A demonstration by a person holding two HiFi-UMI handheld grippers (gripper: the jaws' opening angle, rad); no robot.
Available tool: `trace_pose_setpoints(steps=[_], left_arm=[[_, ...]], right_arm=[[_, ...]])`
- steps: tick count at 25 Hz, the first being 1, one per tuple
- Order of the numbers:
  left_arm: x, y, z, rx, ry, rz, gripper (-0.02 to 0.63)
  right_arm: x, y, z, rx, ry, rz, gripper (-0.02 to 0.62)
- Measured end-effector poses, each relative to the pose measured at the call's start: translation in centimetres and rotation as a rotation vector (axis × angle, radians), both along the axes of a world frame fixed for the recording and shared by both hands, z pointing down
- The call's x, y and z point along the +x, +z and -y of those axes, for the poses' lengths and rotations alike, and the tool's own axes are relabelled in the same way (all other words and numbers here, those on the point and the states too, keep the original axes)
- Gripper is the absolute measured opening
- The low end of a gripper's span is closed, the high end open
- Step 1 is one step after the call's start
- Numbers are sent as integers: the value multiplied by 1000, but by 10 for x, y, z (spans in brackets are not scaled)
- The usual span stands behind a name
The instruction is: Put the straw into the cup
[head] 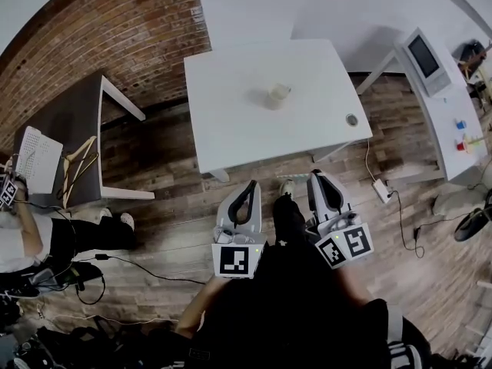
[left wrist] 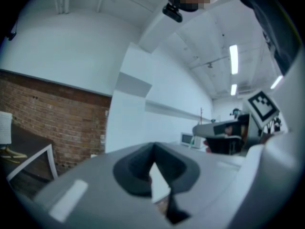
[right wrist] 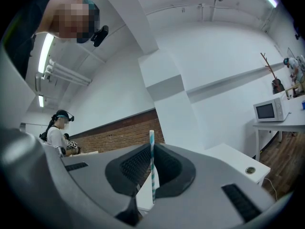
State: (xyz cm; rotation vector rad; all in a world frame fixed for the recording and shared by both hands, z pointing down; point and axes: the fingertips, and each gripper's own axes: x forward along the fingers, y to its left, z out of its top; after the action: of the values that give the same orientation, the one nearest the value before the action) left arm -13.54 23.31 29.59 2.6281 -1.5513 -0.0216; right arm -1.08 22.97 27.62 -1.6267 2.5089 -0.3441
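A pale cup [head: 277, 95] stands near the middle of the white table [head: 231, 129], well ahead of both grippers. My right gripper [head: 317, 183] is held low by the person's body, short of the table's near edge. In the right gripper view this gripper [right wrist: 152, 149] is shut on a teal-and-white striped straw [right wrist: 152, 171] that stands upright between the jaws. My left gripper [head: 248, 196] hangs beside it, also short of the table. The left gripper [left wrist: 153, 149] has its tips together with nothing between them. Neither gripper view shows the cup.
The table has a round cable hole [head: 351, 119] near its right corner. A grey table [head: 58, 121] with a wooden hanger [head: 79, 160] stands at the left, with a seated person [head: 31, 241] near it. A white bench [head: 453, 129] carries a microwave [head: 424, 58] at the right. Cables [head: 396, 206] lie on the floor.
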Motion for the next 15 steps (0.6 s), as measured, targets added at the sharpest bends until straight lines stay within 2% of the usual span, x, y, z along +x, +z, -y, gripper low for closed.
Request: trace_pose_setpoints(steps=[15], left_arm=[[33,8,90,-27,-26,33,3]], right_arm=[[34,6,100,-11,-30,23,23]])
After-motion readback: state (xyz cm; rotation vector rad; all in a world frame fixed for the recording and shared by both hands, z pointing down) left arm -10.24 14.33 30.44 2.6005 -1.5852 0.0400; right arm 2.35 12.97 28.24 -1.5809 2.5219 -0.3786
